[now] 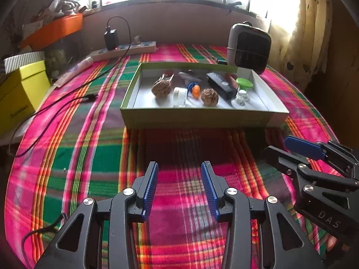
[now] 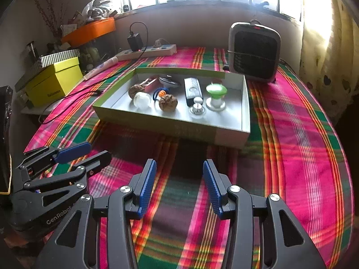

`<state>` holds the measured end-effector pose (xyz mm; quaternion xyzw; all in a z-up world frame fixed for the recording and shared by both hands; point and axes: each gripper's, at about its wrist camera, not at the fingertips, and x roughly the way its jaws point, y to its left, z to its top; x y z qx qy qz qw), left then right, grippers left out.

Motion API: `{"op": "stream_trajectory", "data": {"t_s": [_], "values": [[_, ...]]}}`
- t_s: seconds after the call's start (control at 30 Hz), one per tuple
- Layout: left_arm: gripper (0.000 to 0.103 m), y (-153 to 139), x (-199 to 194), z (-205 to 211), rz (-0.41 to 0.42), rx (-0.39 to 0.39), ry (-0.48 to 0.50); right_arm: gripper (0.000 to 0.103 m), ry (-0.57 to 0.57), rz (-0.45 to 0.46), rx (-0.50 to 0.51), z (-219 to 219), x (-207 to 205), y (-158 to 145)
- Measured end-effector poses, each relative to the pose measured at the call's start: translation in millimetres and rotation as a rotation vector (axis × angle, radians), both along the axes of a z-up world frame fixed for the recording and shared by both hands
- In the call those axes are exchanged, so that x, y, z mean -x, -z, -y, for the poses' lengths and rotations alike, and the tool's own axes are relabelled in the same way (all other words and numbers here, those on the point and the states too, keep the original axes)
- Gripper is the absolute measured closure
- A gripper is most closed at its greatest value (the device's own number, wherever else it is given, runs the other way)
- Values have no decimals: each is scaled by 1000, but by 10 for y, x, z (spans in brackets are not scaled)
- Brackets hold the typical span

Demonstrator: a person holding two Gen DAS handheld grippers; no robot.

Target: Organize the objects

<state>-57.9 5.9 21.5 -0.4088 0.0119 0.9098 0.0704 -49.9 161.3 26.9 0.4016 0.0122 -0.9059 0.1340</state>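
Right wrist view: shallow green tray [image 2: 233, 137], white inside, holds two brown walnuts [image 2: 168, 103], one black remote [image 2: 193, 89]. Both my jaws gape, empty.

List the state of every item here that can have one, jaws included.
left gripper: jaws open, empty
right gripper: jaws open, empty
tray box: lidless, holding small items
yellow box: lid on
charger: plugged into the power strip, cable attached
green-capped bottle: upright, capped
black remote: lying flat
heater: upright
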Motion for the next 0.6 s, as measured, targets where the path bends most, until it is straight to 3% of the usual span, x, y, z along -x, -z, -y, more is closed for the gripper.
{"op": "stream_trajectory", "data": {"t_s": [0.6], "values": [[64, 96, -66, -25, 28, 5, -28, 58, 87, 53, -13, -152, -80, 177]]}}
